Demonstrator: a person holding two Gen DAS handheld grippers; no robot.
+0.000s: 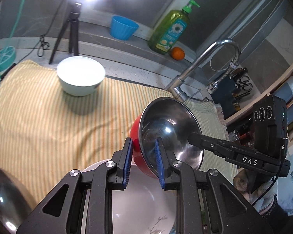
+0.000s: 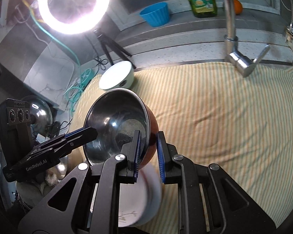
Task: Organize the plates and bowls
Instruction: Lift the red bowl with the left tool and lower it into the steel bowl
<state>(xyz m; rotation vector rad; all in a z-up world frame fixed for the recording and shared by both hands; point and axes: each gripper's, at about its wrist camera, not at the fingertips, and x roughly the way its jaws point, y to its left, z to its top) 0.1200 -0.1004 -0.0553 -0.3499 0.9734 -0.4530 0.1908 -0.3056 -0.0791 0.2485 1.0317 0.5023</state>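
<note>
The white plates (image 2: 146, 200) under the tongs are blurry and partly hidden. Left gripper (image 1: 143, 161) and right gripper (image 2: 149, 156) pinch the red steel bowl (image 1: 166, 134) by its rim, above the striped towel (image 1: 48, 117).

The right tool (image 2: 148, 150) pinches the rim of a red bowl (image 2: 117, 124) with a shiny metal inside. The left tool (image 2: 86, 134) grips the rim on the other side. The bowl is tipped, above a white plate (image 2: 146, 198). A white bowl (image 2: 117, 76) sits at the far edge of the striped cloth (image 2: 214, 117).
</note>
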